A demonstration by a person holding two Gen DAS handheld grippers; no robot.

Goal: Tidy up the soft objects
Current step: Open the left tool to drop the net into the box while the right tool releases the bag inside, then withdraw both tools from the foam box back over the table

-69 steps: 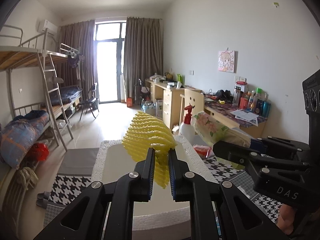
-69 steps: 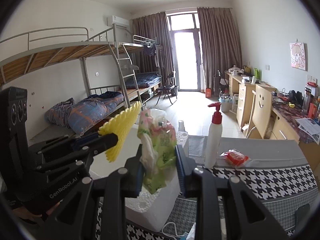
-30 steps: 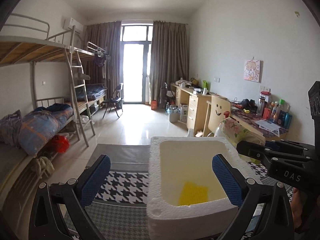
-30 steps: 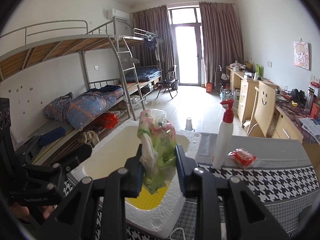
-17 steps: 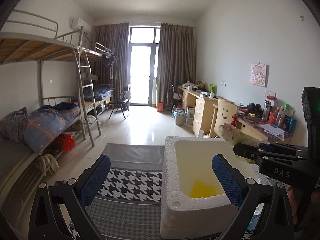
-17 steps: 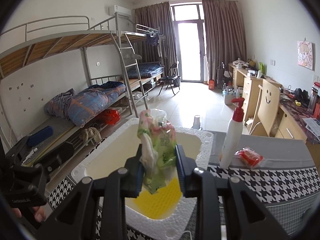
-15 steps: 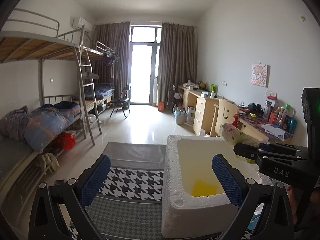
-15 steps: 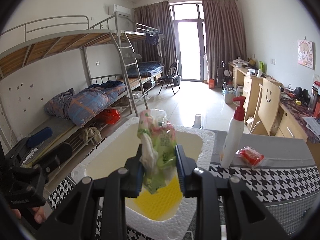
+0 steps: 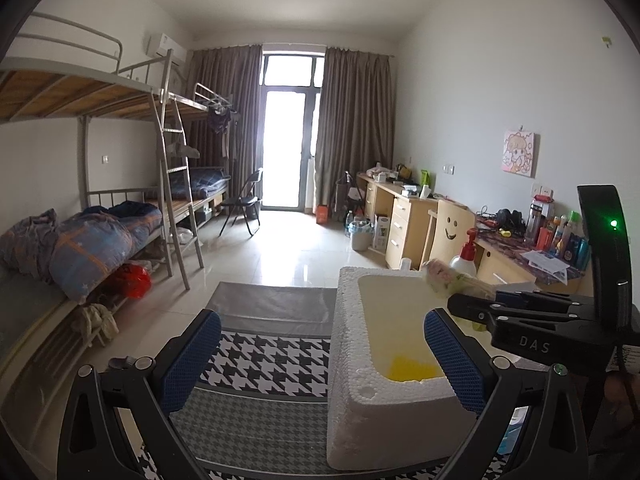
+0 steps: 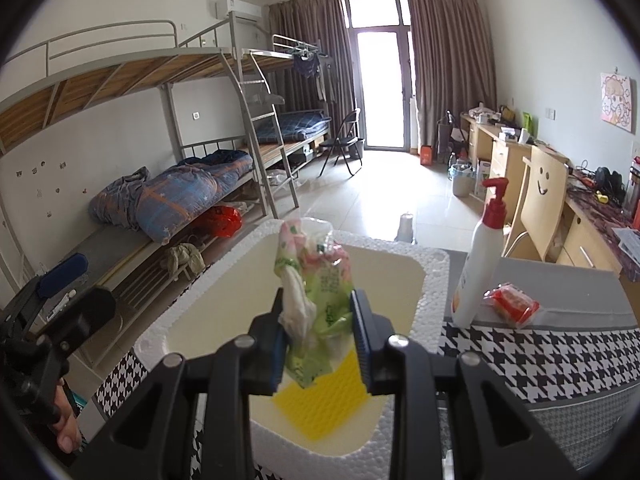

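The right hand-held gripper (image 10: 318, 330) is clamped on a crumpled green and pink floral bag (image 10: 316, 288), which sticks up between the blue pads and hangs over the white foam box (image 10: 436, 276). On the box floor below lies a yellow ridged mesh (image 10: 324, 404), near the closest wall. The left hand-held gripper (image 9: 322, 354) is spread wide and holds nothing; its right pad stands in front of the box interior and its left pad over the houndstooth cloth (image 9: 272, 360) covering the desk (image 9: 276, 304). In the left wrist view the mesh (image 9: 408, 370) shows as a yellow patch in the near corner of the box (image 9: 352, 344), and the right hand-held gripper (image 9: 480, 312) reaches in from the right with the bag (image 9: 444, 278) over the box's far right part. Just right of the box stands a white pump bottle (image 10: 480, 268) with a red top, and beside it lies a small red packet (image 10: 512, 310). Farther off are a chair with a smiley face (image 10: 546, 192), bunk beds (image 10: 160, 128) along the left wall, and a curtained glass door (image 10: 380, 88) at the far end.
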